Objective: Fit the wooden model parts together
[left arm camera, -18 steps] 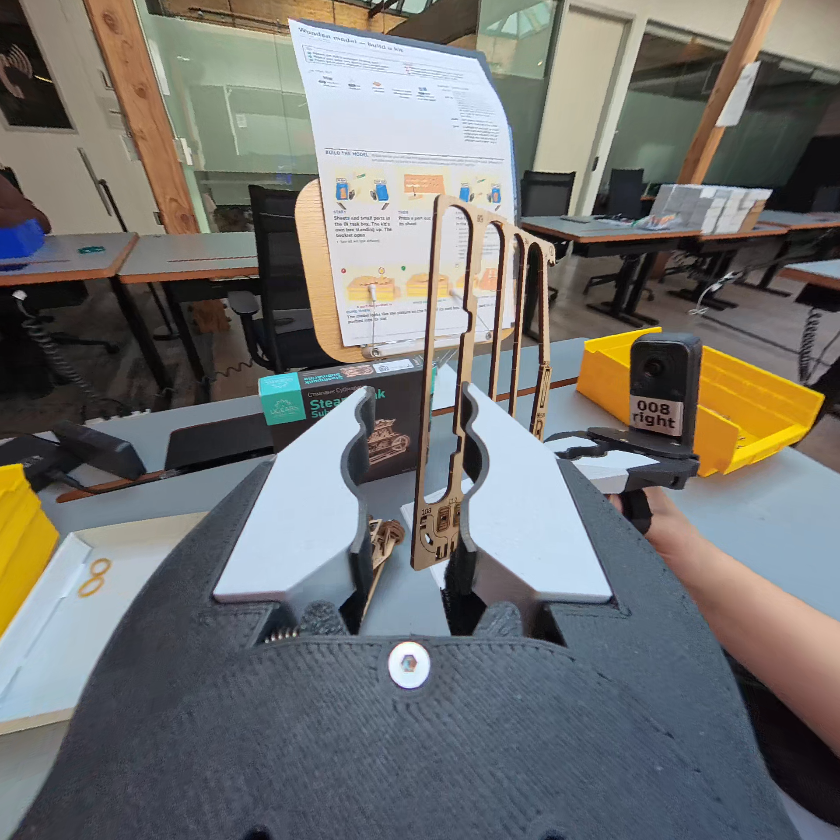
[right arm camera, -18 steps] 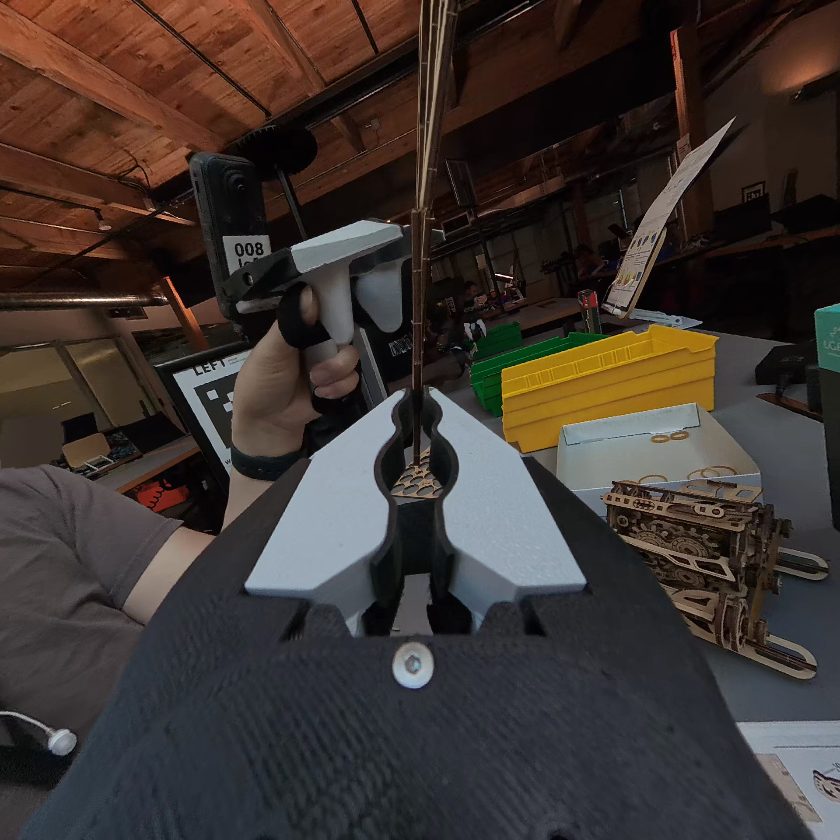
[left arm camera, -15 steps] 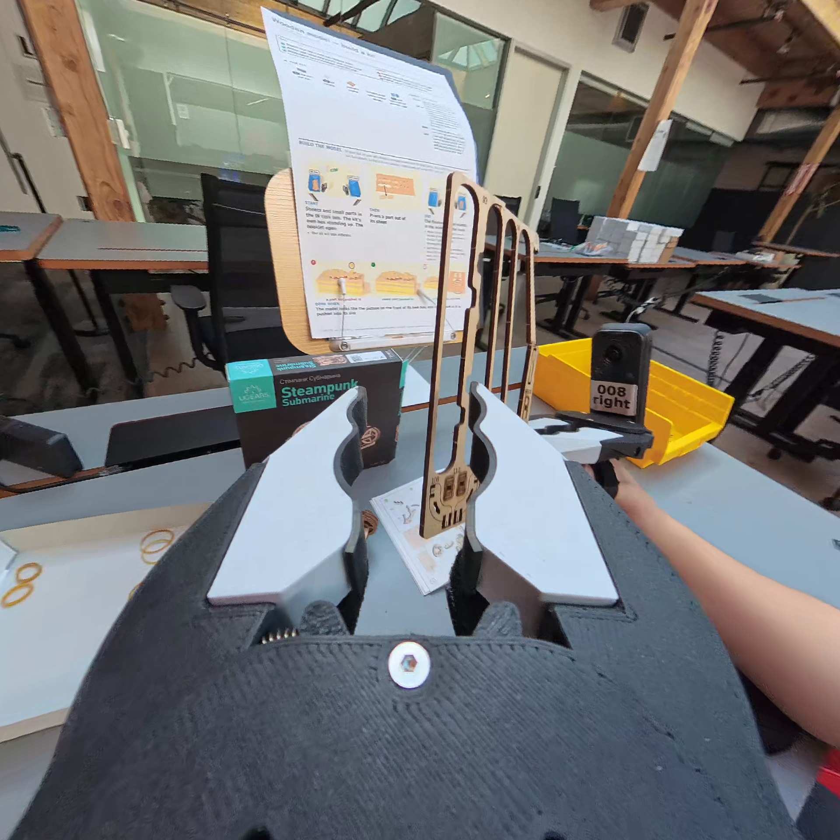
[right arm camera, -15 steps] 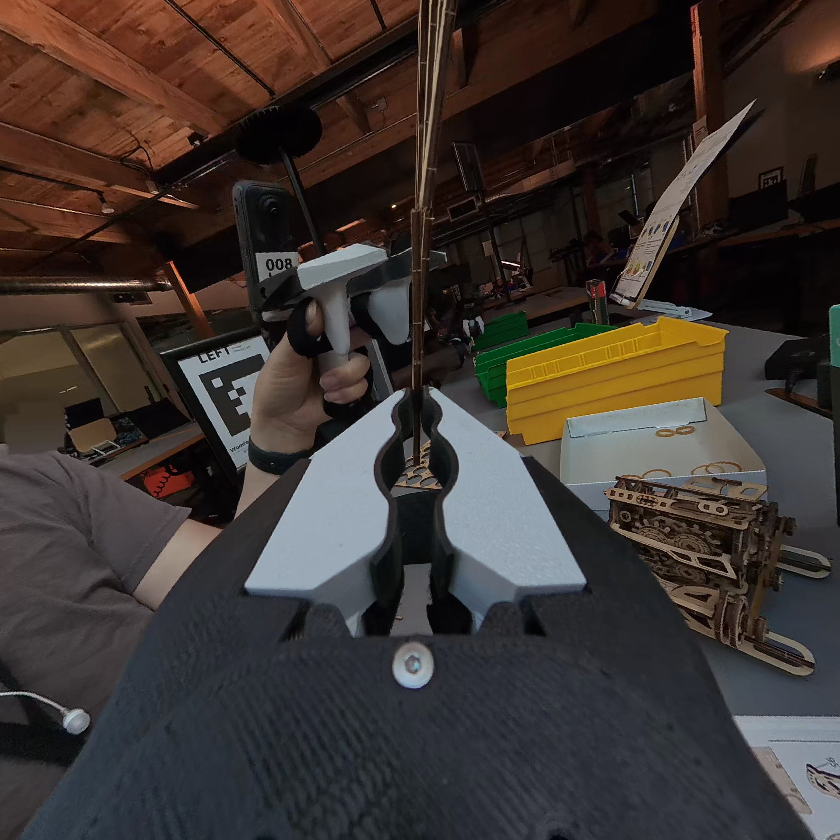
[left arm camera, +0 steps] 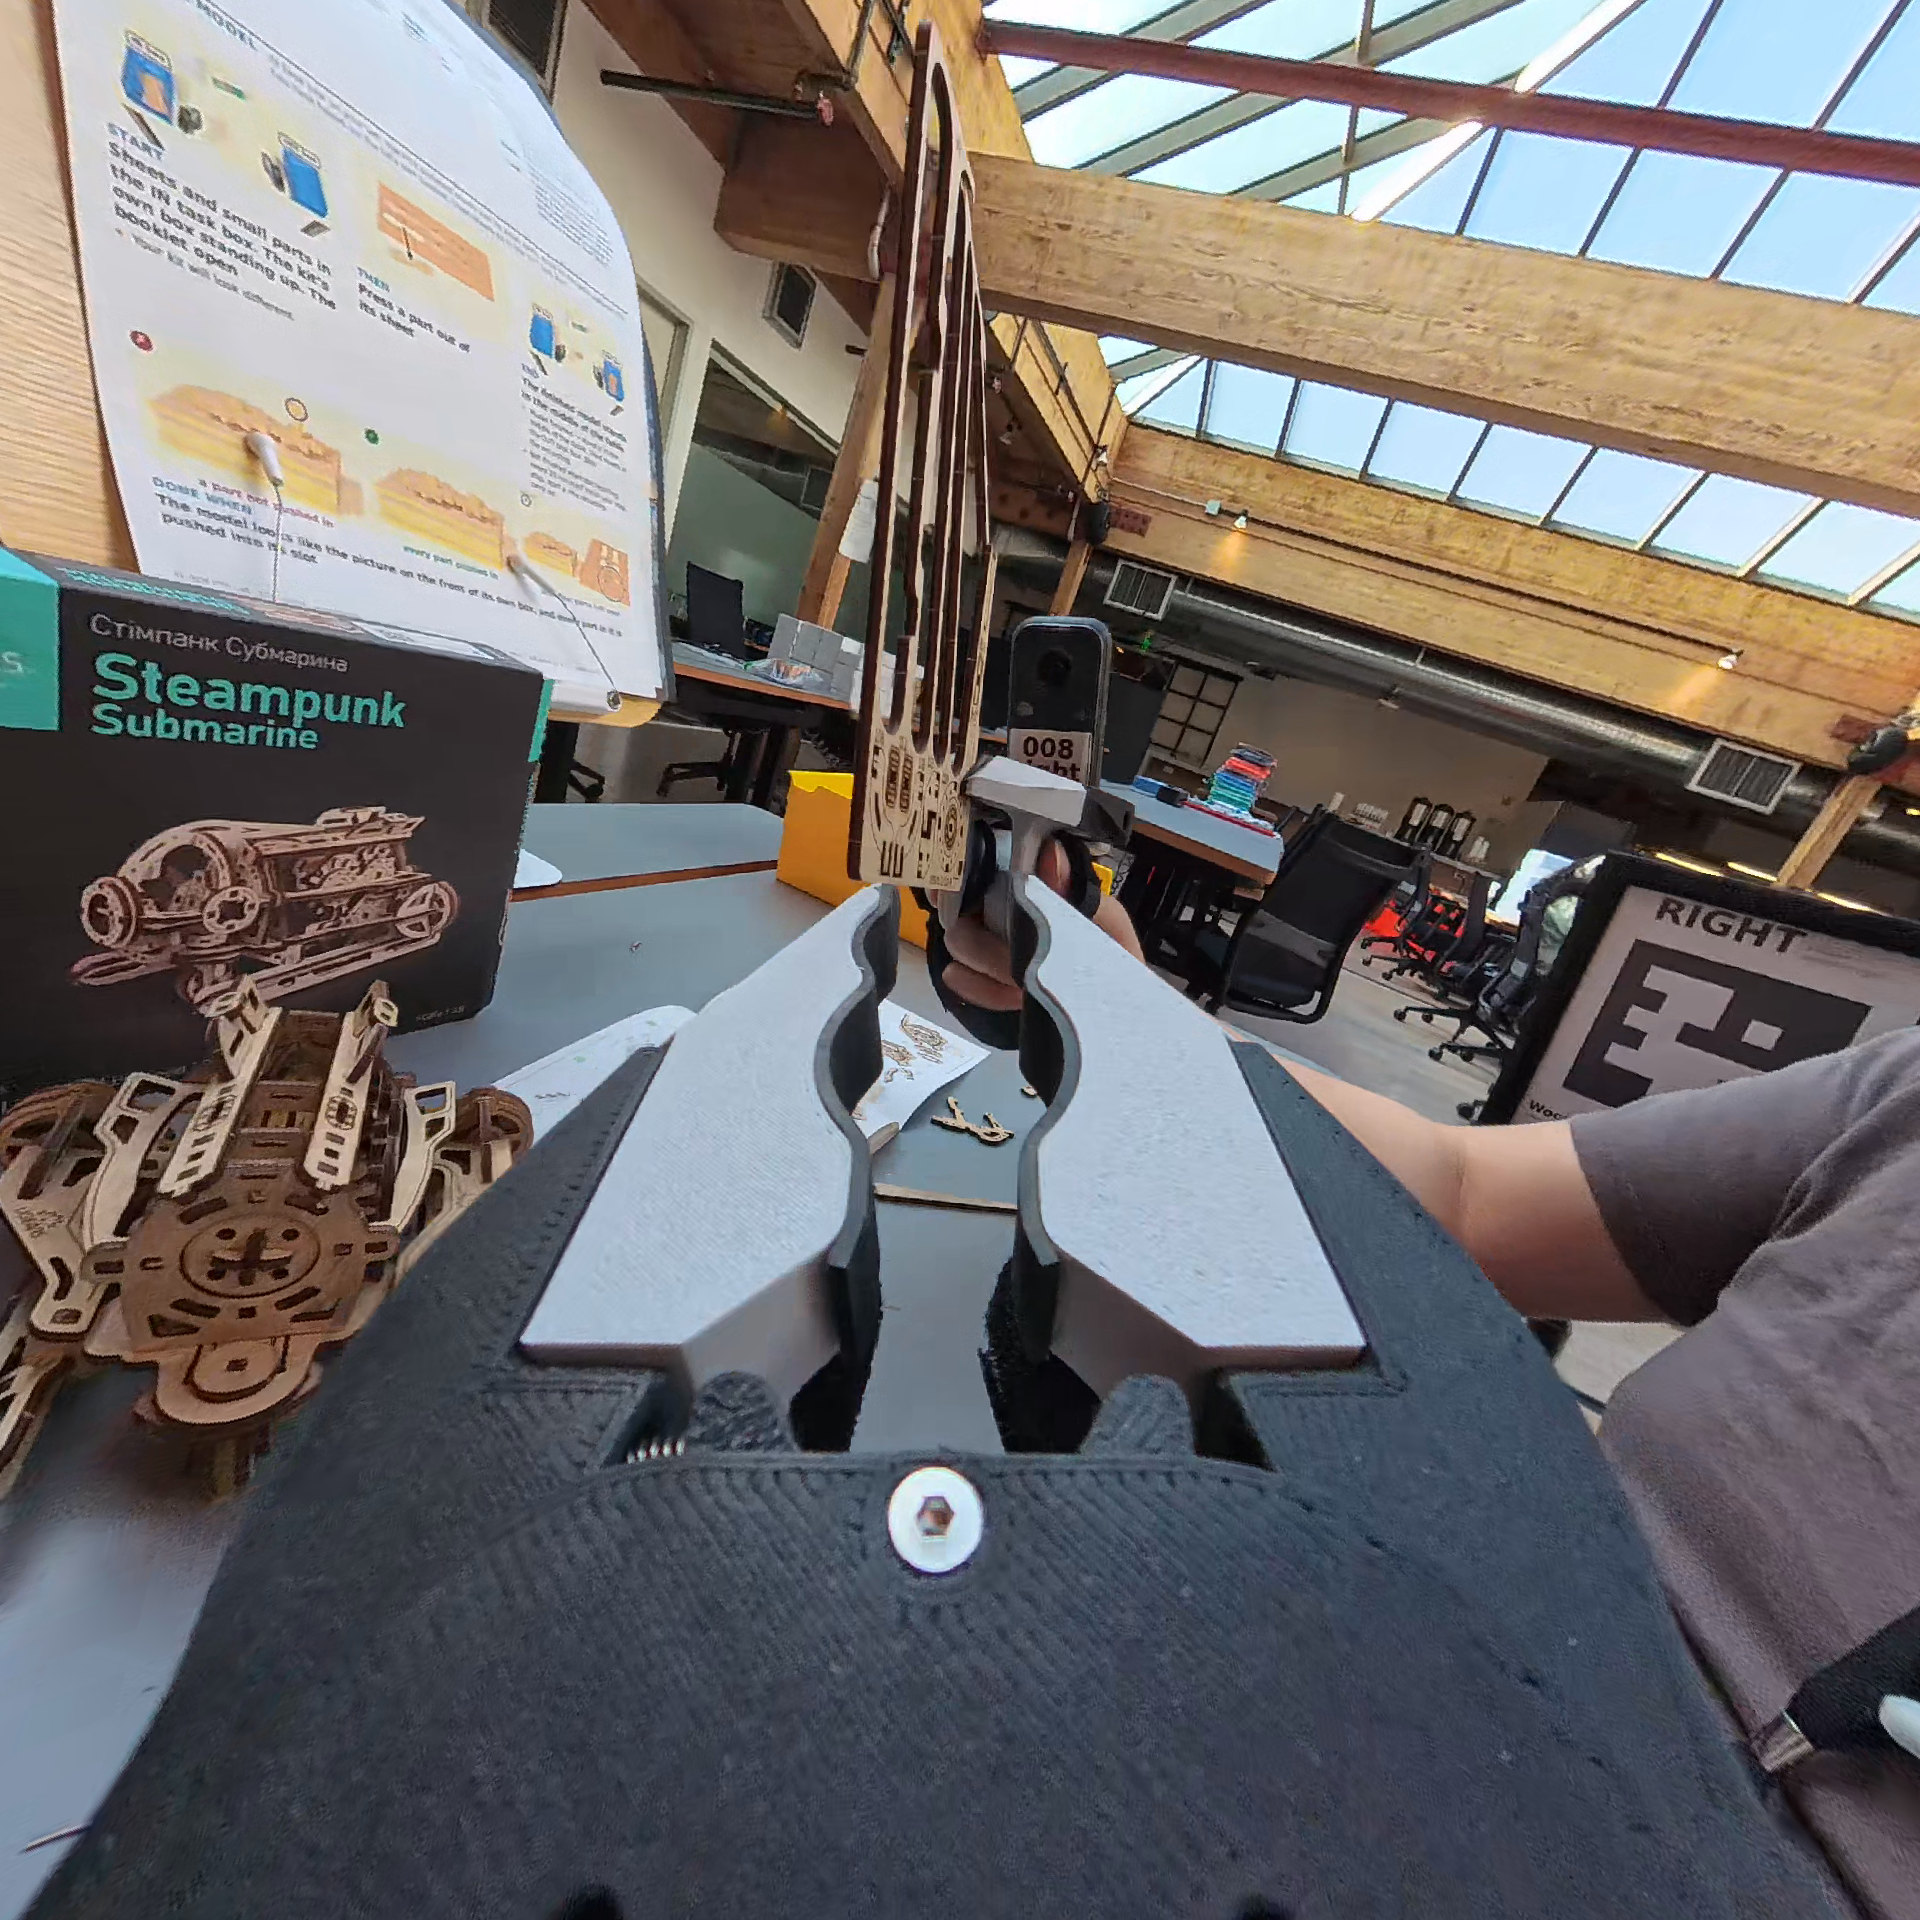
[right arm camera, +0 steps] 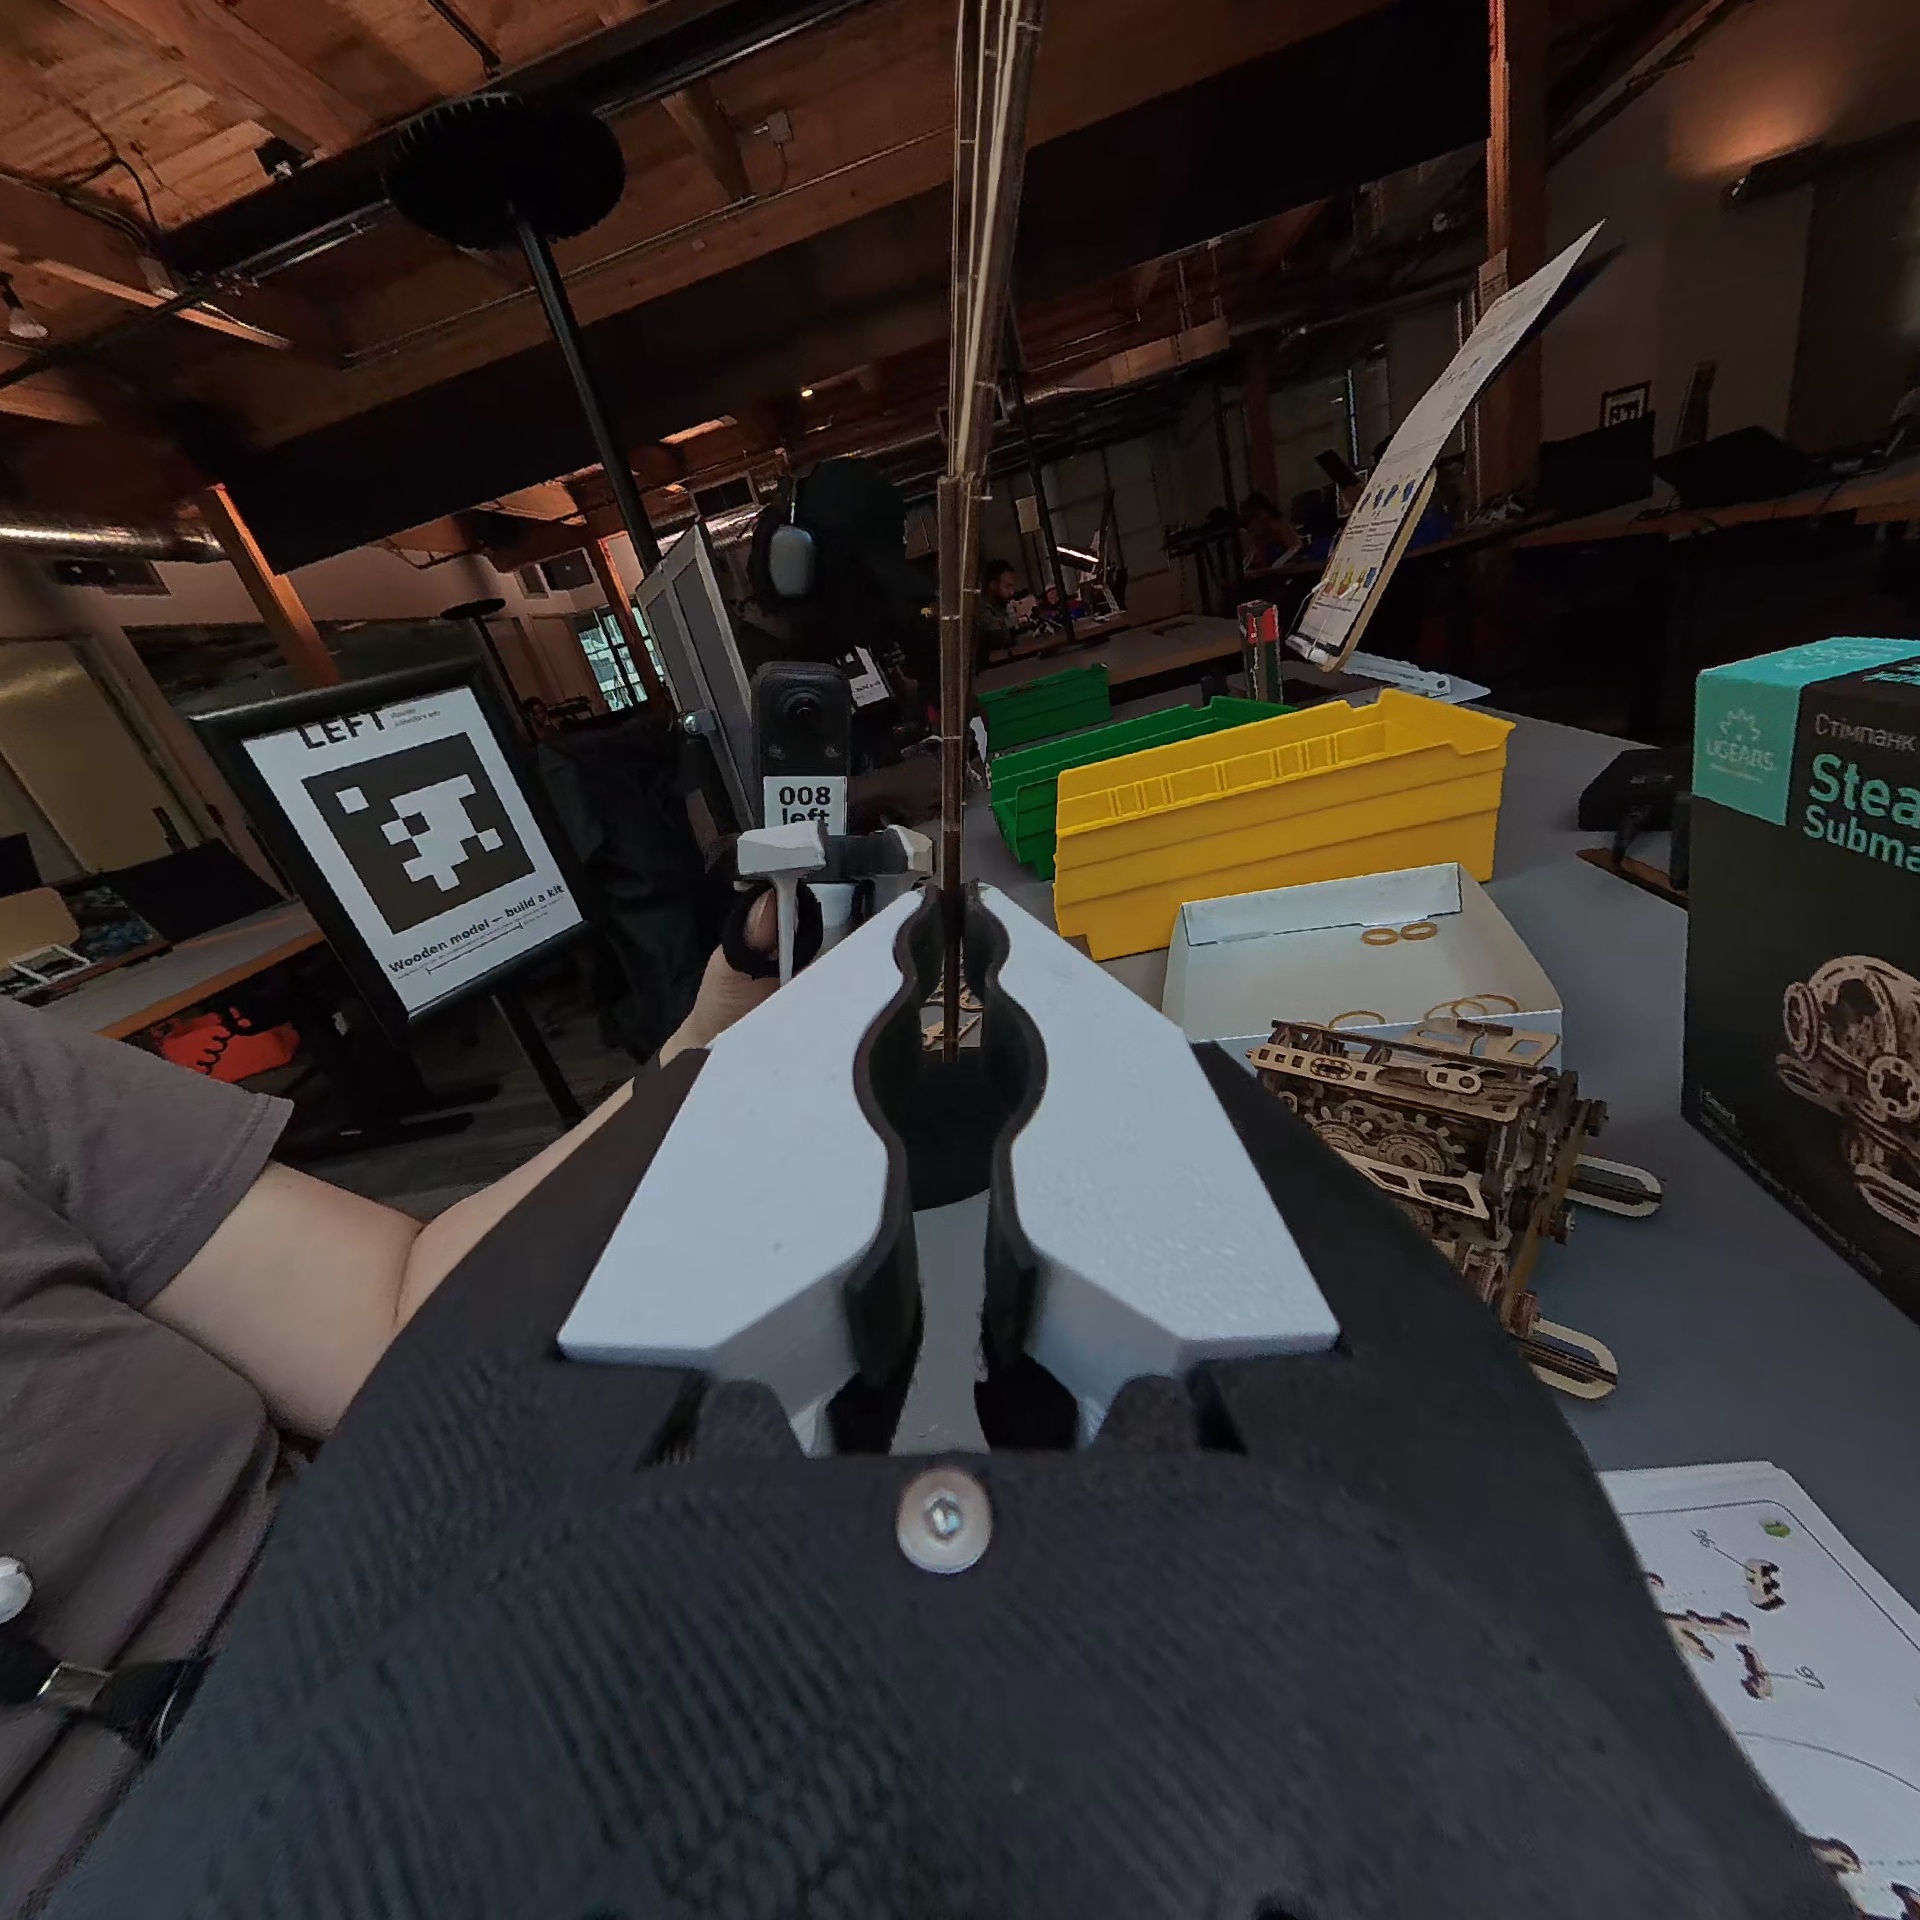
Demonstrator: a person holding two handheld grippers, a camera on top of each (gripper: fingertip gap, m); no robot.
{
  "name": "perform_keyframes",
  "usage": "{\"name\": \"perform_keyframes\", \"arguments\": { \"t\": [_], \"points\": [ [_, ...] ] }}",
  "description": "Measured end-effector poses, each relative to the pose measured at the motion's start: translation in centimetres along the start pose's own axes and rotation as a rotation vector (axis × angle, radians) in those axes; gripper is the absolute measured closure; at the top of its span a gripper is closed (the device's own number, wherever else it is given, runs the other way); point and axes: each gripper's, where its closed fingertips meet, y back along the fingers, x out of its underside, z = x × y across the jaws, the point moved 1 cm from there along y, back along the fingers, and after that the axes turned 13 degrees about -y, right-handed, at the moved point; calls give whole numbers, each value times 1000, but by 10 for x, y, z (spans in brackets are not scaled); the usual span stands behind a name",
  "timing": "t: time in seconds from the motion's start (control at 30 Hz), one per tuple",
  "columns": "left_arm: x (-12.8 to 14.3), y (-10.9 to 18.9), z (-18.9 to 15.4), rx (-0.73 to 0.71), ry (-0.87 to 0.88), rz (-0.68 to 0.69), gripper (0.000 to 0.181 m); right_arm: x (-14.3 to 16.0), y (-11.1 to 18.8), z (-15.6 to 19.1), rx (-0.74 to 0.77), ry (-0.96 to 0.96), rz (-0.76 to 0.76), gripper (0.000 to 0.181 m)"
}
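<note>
My right gripper is shut on the bottom edge of a tall wooden parts sheet, held upright and seen edge-on. In the left wrist view the sheet is a slotted frame with most parts gone, and the right gripper grips its lower corner. My left gripper is open and empty, with its tips just below and in front of the sheet's bottom. It shows farther off in the right wrist view. The partly built wooden model stands on the table to the left; it also shows in the right wrist view.
The dark kit box stands behind the model, with an instruction clipboard above it. A booklet and a small loose wooden part lie ahead. A white tray with rubber bands, a yellow bin and green bins stand beyond. The tips of one gripper are about 9 cm away from the tips of the other. My left tips are roughly 15 cm from the partly built wooden model.
My open left gripper has drawn back and dropped away from the sheet, which was between its jaws before. The right gripper has kept its hold on the sheet.
</note>
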Motion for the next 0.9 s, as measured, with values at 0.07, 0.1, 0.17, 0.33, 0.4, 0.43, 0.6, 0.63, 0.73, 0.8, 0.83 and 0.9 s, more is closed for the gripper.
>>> {"name": "perform_keyframes", "arguments": {
  "t": [0.07,0.1,0.17,0.33,0.4,0.43,0.6,0.63,0.73,0.8,0.83,0.9],
  "points": [
    [6,1,-1,41,45,-12,164,1,2,-2,1,10,0,181],
    [6,1,-3,58,50,-14,164,1,3,-3,-1,10,-1,181],
    [7,4,0,34,14,-19,165,1,5,-5,-8,2,-5,181],
    [6,12,4,-2,16,-49,165,0,10,-10,-18,-36,-18,181],
    [5,14,6,-2,24,-63,166,-1,13,-11,-23,-48,-23,181],
    [7,14,7,-8,26,-57,165,-2,15,-11,-24,-54,-28,181],
    [17,10,9,-9,29,-13,164,-3,21,-12,-43,-93,-30,181],
    [20,9,9,-10,30,-1,164,-3,21,-12,-47,-99,-29,181],
    [25,6,8,-7,25,24,164,-1,22,-12,-57,-125,-18,181],
    [27,5,7,-3,27,36,163,2,21,-12,-67,-146,-6,181],
    [29,4,7,0,29,42,163,3,20,-12,-74,-158,-1,181],
    [31,3,7,5,35,57,162,6,18,-12,-88,-182,4,181]
  ]
}}
